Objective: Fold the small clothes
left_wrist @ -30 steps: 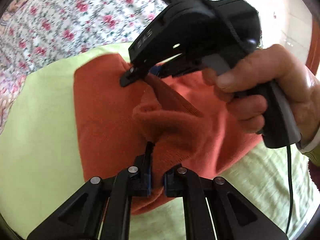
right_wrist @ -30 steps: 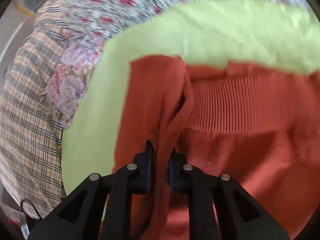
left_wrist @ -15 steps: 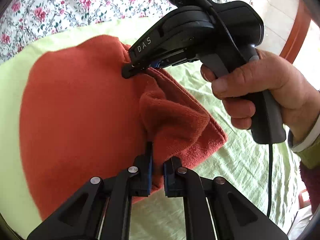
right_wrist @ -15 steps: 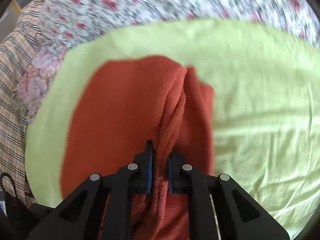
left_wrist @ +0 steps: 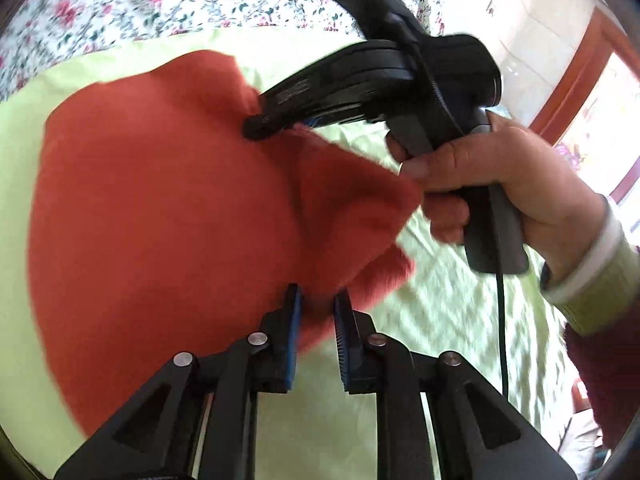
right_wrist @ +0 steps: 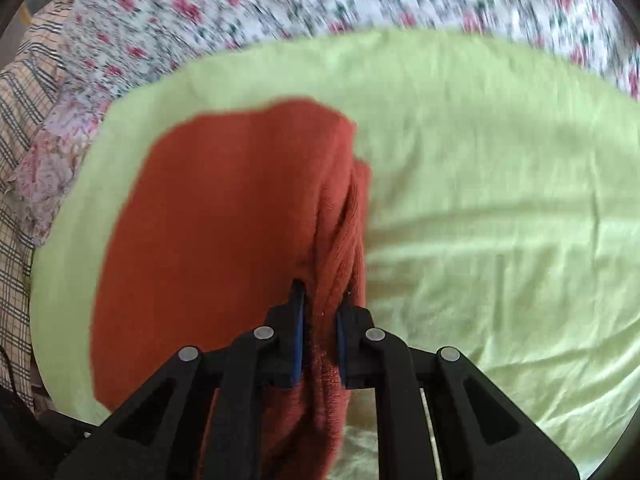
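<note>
An orange knit garment (left_wrist: 160, 220) lies on a light green sheet (left_wrist: 440, 308), one side folded over the rest. My left gripper (left_wrist: 316, 312) has a fold of the garment's near edge between its fingers, which stand slightly parted. My right gripper (right_wrist: 320, 312) is shut on a bunched fold of the same garment (right_wrist: 220, 220). The right gripper also shows in the left wrist view (left_wrist: 260, 128), pinching the garment's far edge.
The green sheet (right_wrist: 480, 200) covers a bed with a floral cover (right_wrist: 280, 8). A plaid cloth (right_wrist: 24, 120) lies at the left edge. A wooden door frame (left_wrist: 580, 68) stands at the far right.
Both grippers carried the held edge across, so the garment folded over itself and more green sheet shows at the right. The left gripper's fingers have parted slightly.
</note>
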Demonstrator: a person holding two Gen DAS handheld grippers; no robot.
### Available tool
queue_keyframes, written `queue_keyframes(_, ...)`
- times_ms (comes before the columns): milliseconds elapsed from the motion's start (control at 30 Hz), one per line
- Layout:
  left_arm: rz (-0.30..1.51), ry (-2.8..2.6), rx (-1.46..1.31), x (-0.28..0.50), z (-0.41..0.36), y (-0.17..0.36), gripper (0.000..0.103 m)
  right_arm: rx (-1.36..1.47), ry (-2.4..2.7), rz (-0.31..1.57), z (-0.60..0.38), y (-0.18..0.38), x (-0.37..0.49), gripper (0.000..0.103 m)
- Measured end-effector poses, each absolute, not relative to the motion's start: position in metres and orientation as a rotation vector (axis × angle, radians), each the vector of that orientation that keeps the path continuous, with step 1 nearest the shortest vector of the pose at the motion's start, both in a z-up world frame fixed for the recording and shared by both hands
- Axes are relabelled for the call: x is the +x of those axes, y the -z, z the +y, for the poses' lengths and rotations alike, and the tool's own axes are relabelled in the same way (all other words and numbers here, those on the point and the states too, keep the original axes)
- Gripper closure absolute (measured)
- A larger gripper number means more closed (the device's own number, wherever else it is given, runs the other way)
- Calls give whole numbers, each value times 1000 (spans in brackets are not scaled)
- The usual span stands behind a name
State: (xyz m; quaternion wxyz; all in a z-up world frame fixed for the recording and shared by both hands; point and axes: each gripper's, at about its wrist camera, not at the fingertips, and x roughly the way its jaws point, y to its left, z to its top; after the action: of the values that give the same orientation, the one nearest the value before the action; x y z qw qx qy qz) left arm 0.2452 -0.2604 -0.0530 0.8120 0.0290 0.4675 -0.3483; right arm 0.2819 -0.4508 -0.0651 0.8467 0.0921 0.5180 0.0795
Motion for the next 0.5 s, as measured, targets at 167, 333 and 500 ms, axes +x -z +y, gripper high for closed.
queue_keyframes(167, 992, 610, -29, 250, -169, 44, 46, 209, -111, 1041, -457, 45, 263, 49)
queue_keyframes(333, 1084, 498, -232, 305, -102, 68, 42, 310, -183, 1094, -460, 59, 259, 42)
queue_keyframes(500, 1151, 614, -422, 341, -107, 84, 29, 460, -199, 1116, -471, 80, 260, 42)
